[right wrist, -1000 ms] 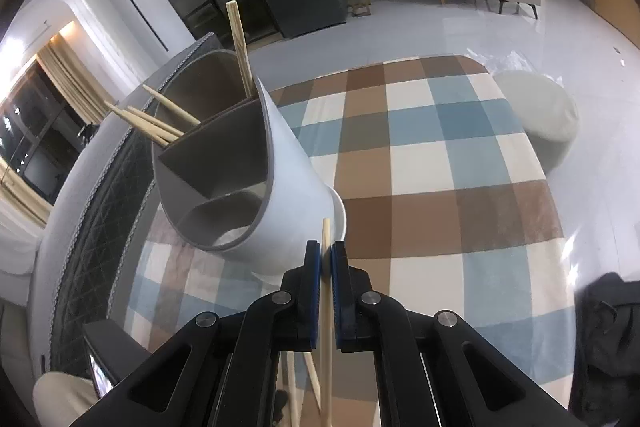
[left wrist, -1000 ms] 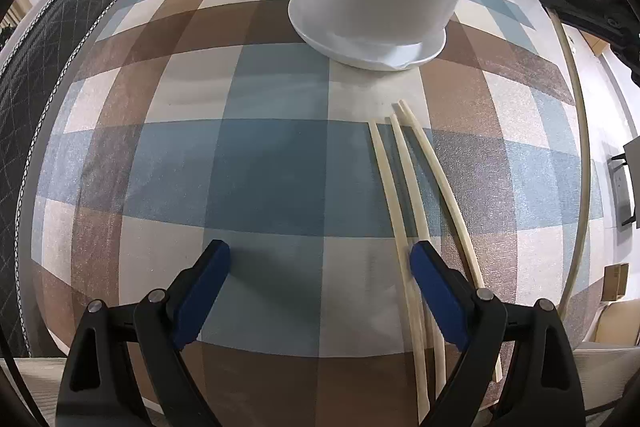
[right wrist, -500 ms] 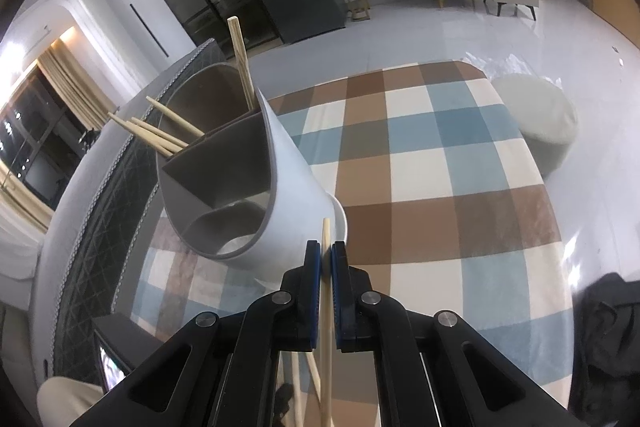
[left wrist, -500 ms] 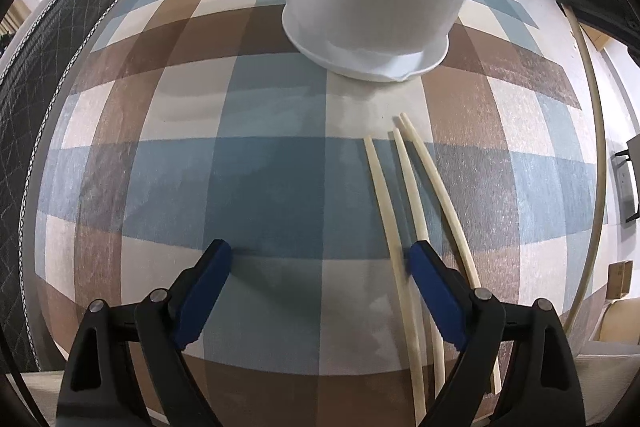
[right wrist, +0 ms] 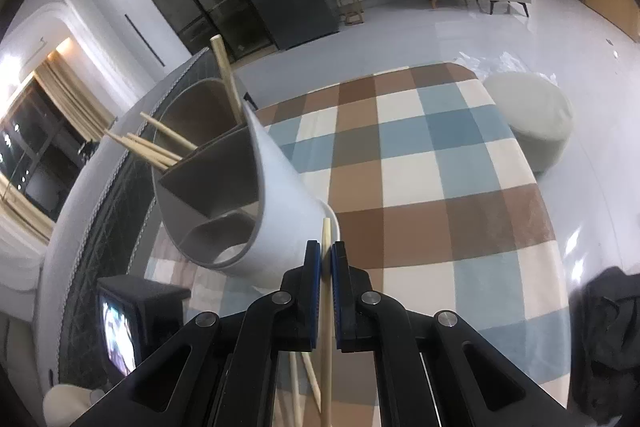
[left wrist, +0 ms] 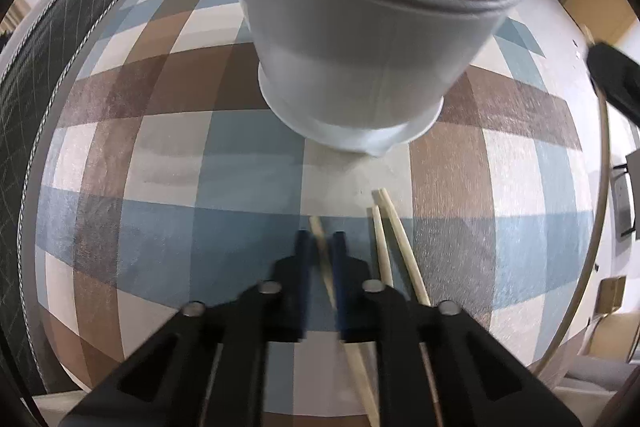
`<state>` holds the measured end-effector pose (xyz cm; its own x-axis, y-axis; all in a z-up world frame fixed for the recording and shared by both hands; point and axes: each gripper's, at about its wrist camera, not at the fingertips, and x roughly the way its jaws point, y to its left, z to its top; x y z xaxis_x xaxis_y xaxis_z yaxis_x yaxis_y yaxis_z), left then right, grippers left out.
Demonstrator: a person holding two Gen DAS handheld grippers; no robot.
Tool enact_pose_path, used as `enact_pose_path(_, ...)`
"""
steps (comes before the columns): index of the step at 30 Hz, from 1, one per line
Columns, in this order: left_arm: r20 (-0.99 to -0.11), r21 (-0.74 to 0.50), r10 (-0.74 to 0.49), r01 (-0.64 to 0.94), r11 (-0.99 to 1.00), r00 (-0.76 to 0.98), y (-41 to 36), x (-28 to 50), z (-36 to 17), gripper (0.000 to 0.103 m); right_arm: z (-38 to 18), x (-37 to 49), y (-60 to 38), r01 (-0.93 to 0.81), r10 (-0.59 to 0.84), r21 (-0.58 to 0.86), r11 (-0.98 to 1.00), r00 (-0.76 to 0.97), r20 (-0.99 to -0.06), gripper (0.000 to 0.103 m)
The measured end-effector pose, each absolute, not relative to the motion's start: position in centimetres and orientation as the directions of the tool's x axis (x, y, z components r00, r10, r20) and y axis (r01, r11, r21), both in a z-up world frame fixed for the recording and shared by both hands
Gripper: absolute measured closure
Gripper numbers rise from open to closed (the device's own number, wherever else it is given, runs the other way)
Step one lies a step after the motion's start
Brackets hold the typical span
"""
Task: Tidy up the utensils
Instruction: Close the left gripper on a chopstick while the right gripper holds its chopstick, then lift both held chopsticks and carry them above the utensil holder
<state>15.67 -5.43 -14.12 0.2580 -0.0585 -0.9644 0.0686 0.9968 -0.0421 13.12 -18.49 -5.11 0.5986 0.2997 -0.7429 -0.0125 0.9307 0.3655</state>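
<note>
A white utensil holder [left wrist: 360, 39] with grey dividers stands on the checked tablecloth [left wrist: 160, 155]; in the right wrist view the holder [right wrist: 256, 195] has several chopsticks [right wrist: 156, 151] in its far compartment. My left gripper [left wrist: 322, 243] is shut on one pale chopstick [left wrist: 324, 263] low over the cloth, just in front of the holder. Two more chopsticks [left wrist: 390, 247] lie on the cloth to its right. My right gripper [right wrist: 326, 255] is shut on another chopstick [right wrist: 326, 327], held upright above the table beside the holder.
The table's left edge meets a dark quilted surface [left wrist: 36, 39]. A grey round pouf [right wrist: 532, 119] stands on the floor past the table's far right. A small lit screen [right wrist: 120, 335] sits at the table's left in the right wrist view.
My left gripper has moved forward toward the holder and closed from wide open onto one of the three chopsticks. The right gripper has kept its chopstick and barely moved.
</note>
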Motion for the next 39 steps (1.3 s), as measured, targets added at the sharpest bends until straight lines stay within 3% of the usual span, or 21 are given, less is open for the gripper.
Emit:
enact_pose_path(14,-0.848,-0.144,-0.158,0.068,0.987,0.506,-3.7,13.0,-5.9,0.103,-3.6,9.3,-17.9,-0.081,0.310,0.343,0.936,0.654,-0.690,0.099)
enact_pose_path(26,-0.799,-0.240,-0.226,0.049,0.970,0.557,0.1,10.0,-3.5,0.103,-2.7,5.1,-17.4,-0.100,0.318,0.353,0.930,0.699,-0.640,0.099)
enact_pose_path(39,-0.803,-0.252,-0.280,0.125,0.960,0.526,0.2,8.4,-1.8,0.103,-1.8,2.0,-15.1,-0.143,0.301,0.287,0.947,0.710,-0.637,0.099)
